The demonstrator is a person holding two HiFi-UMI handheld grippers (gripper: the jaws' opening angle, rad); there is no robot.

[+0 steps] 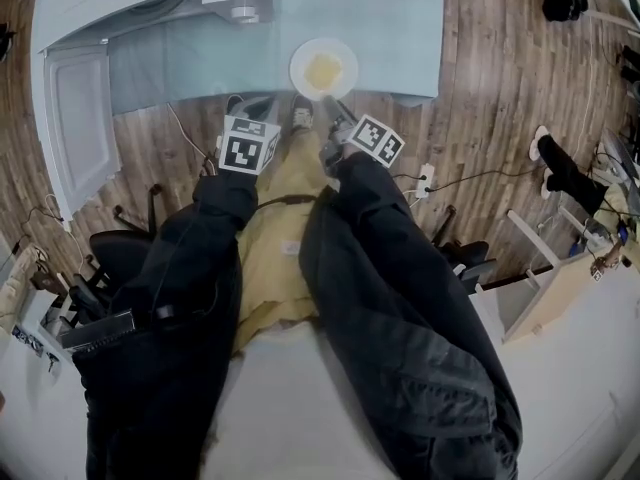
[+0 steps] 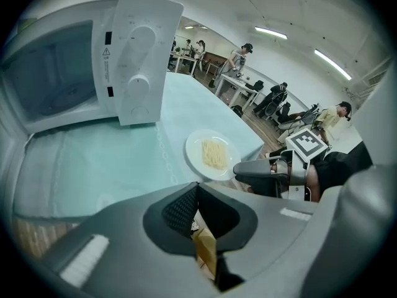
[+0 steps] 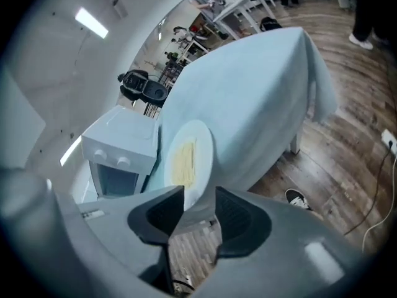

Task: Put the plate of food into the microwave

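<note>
One microwave and one plate, bearing a single heap of noodles, share one desk. Two grippers are in view, the left gripper and the right gripper, each carrying one marker cube, two in all.

Dark sleeves, mustard trousers, and grey left claw and right claw, each bearing a black-and-white marker cube.

A smooth pale blue-green cloth drapes the table, faintly sheeny. The round white plate at its near edge looks glazed. The white boxy microwave, far left, has a smooth plastic front. The brown floor is grained wood plank. The left gripper has a matt grey plastic shell and a ribbed dark pad.
</note>
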